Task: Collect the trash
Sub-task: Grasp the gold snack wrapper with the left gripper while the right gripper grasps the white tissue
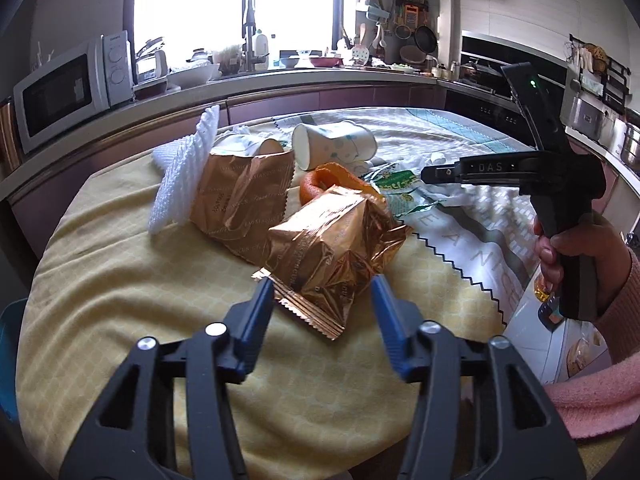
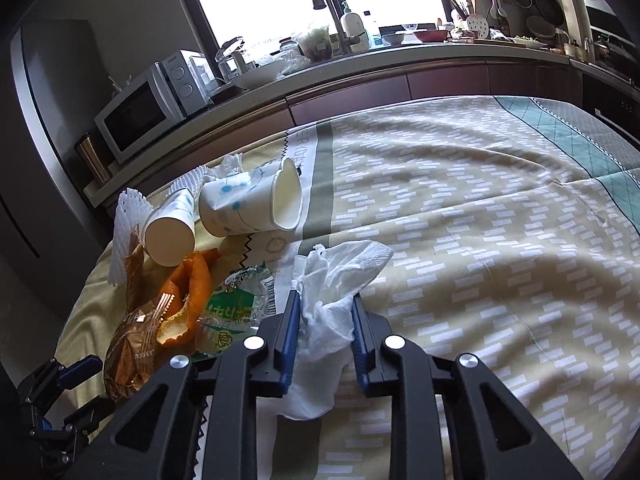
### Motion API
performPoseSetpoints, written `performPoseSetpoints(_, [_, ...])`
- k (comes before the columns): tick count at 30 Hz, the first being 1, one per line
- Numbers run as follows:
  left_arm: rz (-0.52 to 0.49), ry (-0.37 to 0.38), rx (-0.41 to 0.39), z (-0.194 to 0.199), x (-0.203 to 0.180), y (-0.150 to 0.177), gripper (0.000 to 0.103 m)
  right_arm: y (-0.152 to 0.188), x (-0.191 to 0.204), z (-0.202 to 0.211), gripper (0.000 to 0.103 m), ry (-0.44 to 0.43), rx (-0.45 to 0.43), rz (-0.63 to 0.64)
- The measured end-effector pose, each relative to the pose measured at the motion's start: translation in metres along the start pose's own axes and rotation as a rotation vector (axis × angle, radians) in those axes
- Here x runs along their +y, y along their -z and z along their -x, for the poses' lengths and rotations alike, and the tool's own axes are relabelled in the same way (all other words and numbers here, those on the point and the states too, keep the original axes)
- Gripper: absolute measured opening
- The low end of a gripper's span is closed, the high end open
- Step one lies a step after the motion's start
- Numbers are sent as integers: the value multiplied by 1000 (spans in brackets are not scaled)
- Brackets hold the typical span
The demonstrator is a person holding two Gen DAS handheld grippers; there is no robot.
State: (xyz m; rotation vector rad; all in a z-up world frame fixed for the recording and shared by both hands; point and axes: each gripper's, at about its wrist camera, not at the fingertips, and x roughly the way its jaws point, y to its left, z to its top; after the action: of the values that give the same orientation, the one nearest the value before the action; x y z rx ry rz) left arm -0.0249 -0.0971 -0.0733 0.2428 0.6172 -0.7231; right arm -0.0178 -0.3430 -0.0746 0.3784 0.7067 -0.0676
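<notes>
Tissue is clamped between the right gripper fingers, so it could get torn or dragged if lifted carelessly; the left gripper fingers are spread apart, nothing gripped, and the crinkly gold wrapper just ahead between them could be shoved off the table

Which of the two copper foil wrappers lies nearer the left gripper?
The crumpled, puffed wrapper, whose crimped end lies between the open fingers of the left gripper. The flatter wrapper lies farther back, against the white foam net.
</notes>
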Motion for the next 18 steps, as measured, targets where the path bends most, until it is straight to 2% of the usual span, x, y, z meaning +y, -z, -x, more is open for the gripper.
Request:
performPoseSetpoints(1, [-9, -3, 4, -2, -1, -1, 59, 0, 0, 2, 20, -4, -4, 0])
performPoseSetpoints(3, [-29, -22, 15, -8, -5, -1, 59, 0, 1, 5, 19, -8, -16, 0])
performPoseSetpoints(4, [-33, -22, 28, -11, -6, -1, 52, 0, 1, 7, 19, -11, -21, 0])
performPoseSetpoints(5, [-31, -19, 41, -15, -7, -1, 37, 0, 0, 9, 19, -14, -25, -1])
performPoseSetpoints(7, [-22, -12, 53, -19, -6, -1, 31, -1, 0, 12, 19, -18, -34, -3])
performPoseSetpoints(8, [-19, -14, 49, -19, -5, -1, 23, -2, 0, 14, 19, -20, -40, -2])
performPoseSetpoints(18, [-21, -17, -6, 3, -2, -4, 18, -15, 22, 39, 18, -103, -111, 46])
